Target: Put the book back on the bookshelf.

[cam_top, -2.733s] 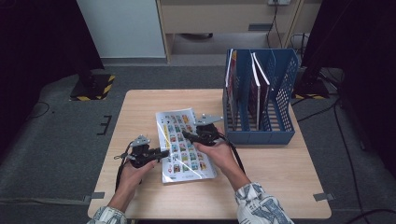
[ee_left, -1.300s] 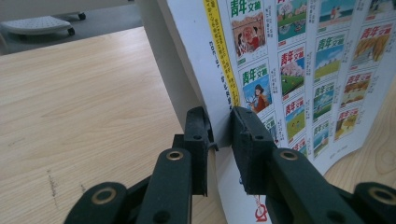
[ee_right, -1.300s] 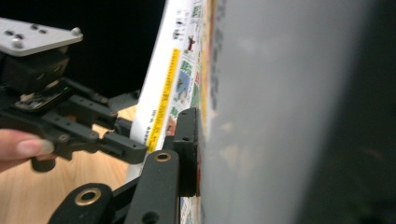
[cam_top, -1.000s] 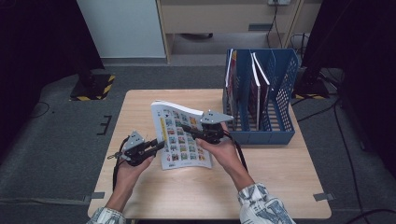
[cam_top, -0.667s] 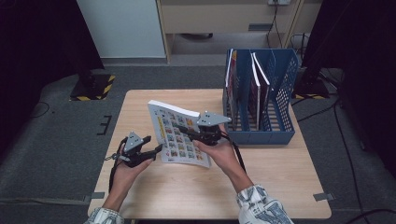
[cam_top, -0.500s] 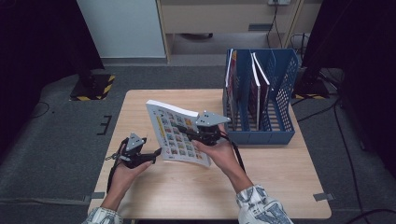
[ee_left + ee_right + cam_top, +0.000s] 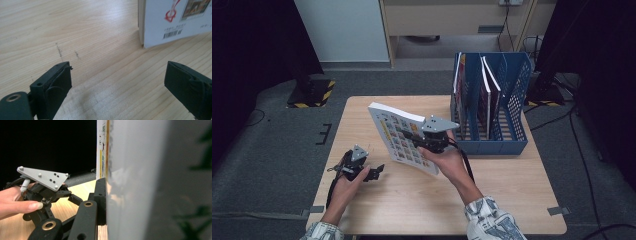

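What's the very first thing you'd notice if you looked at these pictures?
The big book with rows of colourful little pictures on its cover, tipped up on its edge in the middle of the wooden table and clamped in the right gripper. Next, the blue file rack at the table's far right, with a few books standing in it. The left gripper waits open nearby, low over the table.

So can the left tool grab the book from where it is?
Probably yes. The left tool is open above the bare table, and the book, tilted up in the right tool, has its lower corner just ahead with nothing between.
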{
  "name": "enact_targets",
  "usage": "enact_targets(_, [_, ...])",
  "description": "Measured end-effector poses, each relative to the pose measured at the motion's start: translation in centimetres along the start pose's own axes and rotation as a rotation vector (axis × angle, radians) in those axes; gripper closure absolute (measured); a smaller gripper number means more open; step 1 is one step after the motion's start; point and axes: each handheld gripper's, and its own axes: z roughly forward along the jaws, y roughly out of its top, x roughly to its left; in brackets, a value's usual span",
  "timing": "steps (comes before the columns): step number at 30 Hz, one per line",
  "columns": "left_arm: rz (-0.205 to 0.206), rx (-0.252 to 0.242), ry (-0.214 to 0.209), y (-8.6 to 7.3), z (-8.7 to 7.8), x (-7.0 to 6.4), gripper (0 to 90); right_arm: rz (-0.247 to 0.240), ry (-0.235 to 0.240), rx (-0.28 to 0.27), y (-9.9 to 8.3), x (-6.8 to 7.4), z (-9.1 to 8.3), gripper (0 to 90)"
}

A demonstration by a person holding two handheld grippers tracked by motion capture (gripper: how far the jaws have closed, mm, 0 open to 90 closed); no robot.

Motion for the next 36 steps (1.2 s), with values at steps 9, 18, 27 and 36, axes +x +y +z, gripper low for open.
enact_targets(9, [-0.012,0.068,-0.003,-0.6,0.8,0.0,5.8,0.013,-0.023,-0.015,0.4,-0.6,-1.0,73.8])
enact_targets(18, [-0.028,0.096,0.000,-0.9,1.3,0.1,4.7,0.023,-0.041,-0.034,0.7,-1.2,-2.1,73.8])
enact_targets(27, [-0.035,0.114,-0.001,-1.0,1.5,0.1,4.3,0.027,-0.055,-0.044,0.9,-1.6,-3.0,73.9])
enact_targets(36, [-0.033,0.113,-0.002,-1.1,1.6,0.0,3.3,0.029,-0.066,-0.051,0.9,-1.9,-3.9,73.8])
